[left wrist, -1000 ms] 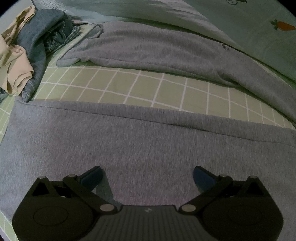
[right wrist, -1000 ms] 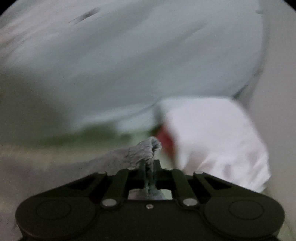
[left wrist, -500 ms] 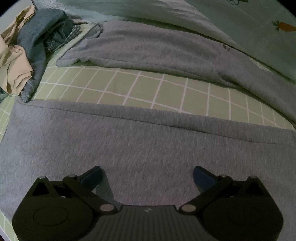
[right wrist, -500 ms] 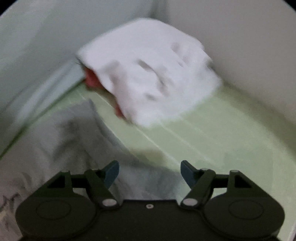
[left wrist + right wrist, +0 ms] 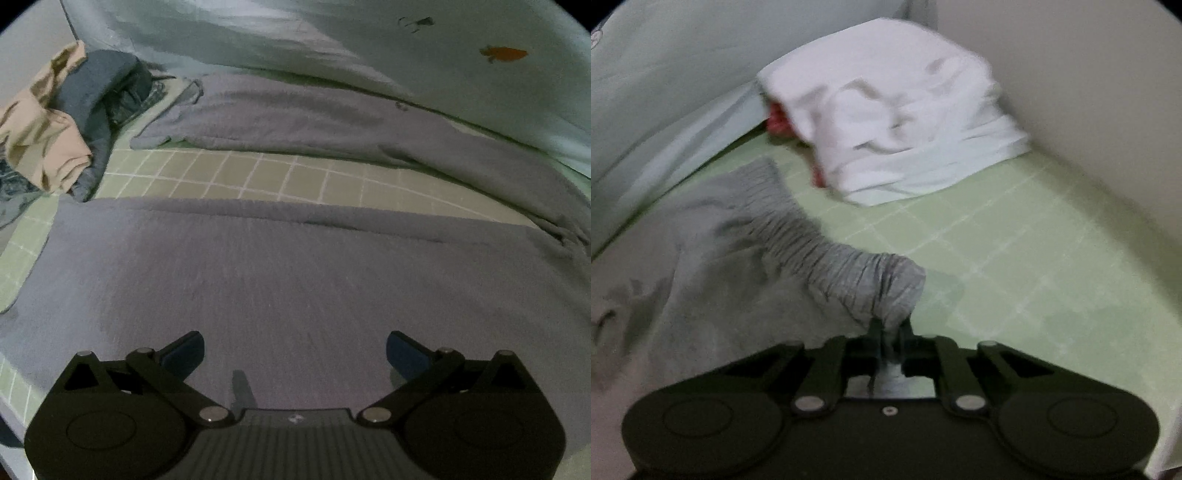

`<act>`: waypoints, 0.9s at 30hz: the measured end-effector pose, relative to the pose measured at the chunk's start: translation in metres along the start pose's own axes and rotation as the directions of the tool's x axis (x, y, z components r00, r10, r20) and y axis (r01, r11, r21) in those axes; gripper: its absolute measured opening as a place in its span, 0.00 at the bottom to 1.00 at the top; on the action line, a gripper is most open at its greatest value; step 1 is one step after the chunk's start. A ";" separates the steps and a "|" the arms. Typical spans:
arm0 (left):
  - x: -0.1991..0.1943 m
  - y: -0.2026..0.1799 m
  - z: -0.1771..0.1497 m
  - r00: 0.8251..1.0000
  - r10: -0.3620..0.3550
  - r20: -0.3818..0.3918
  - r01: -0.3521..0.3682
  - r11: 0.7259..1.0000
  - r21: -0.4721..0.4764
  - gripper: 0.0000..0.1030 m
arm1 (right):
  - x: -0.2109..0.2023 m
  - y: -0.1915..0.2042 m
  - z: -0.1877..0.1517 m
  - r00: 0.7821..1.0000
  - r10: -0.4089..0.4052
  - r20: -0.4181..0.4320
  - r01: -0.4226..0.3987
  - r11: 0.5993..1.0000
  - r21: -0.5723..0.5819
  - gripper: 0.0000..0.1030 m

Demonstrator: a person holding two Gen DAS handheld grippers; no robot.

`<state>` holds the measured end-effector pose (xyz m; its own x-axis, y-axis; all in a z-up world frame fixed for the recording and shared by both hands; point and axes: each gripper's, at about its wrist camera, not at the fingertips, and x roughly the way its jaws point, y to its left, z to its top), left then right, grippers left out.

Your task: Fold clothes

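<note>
Right wrist: your right gripper [image 5: 892, 332] is closing again, pinching the grey pants [image 5: 746, 258] waistband.
You let go, re-grabbed just below the white pillow [image 5: 897, 125]; left gripper [image 5: 295, 354] spread over them, fold can proceed.

Left black tongs [image 5: 294, 353]: jaws wide apart, empty. Right black tongs [image 5: 889, 332]: jaws closing, pinching grey ribbed waistband [image 5: 849, 258].
</note>
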<state>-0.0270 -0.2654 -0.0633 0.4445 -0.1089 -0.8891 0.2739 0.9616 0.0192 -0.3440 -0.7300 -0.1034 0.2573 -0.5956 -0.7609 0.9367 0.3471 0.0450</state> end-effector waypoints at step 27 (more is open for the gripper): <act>-0.021 0.053 0.017 0.994 0.035 0.104 -0.017 0.986 -0.167 1.00 | -0.060 0.024 -0.005 0.994 0.007 0.113 0.007 0.993 -0.122 1.00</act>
<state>-0.0078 -0.2160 -0.0357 0.5399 -0.1009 -0.8357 0.1201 0.9919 -0.0421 -0.3379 -0.6829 -0.0599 0.2888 -0.6715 -0.6824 0.9028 0.4283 -0.0394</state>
